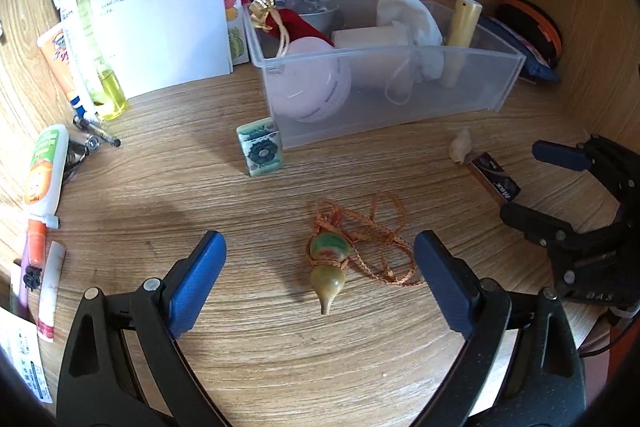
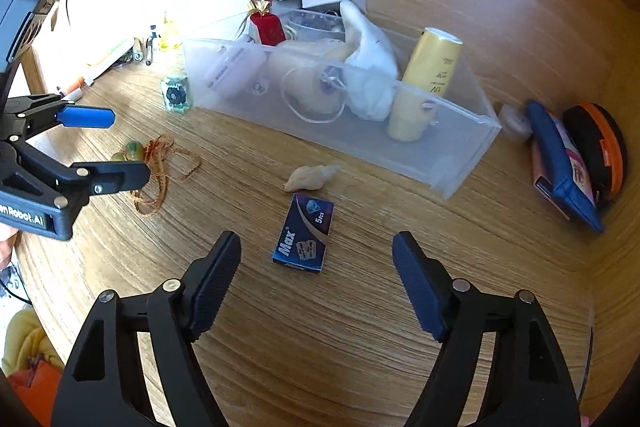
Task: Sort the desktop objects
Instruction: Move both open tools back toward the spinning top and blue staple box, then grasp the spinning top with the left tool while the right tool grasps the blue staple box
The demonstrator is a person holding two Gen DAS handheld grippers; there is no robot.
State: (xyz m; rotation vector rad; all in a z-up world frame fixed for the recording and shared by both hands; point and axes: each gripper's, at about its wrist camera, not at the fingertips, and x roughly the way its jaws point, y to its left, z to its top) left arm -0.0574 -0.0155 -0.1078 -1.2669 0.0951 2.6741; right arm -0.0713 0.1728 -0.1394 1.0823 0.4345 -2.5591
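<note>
A green gourd pendant on an orange cord lies on the wooden desk between the open fingers of my left gripper. In the right wrist view the pendant shows just behind the left gripper. A blue "Max" blade box lies a little ahead of my open, empty right gripper, with a small seashell beyond it. The box, the shell and the right gripper show at the right of the left wrist view. A clear plastic bin holds several items.
A floral tile stands at the bin's left corner. Tubes, pens and a yellow bottle lie at the left by white papers. A blue pouch and an orange-black round case rest against the right wall.
</note>
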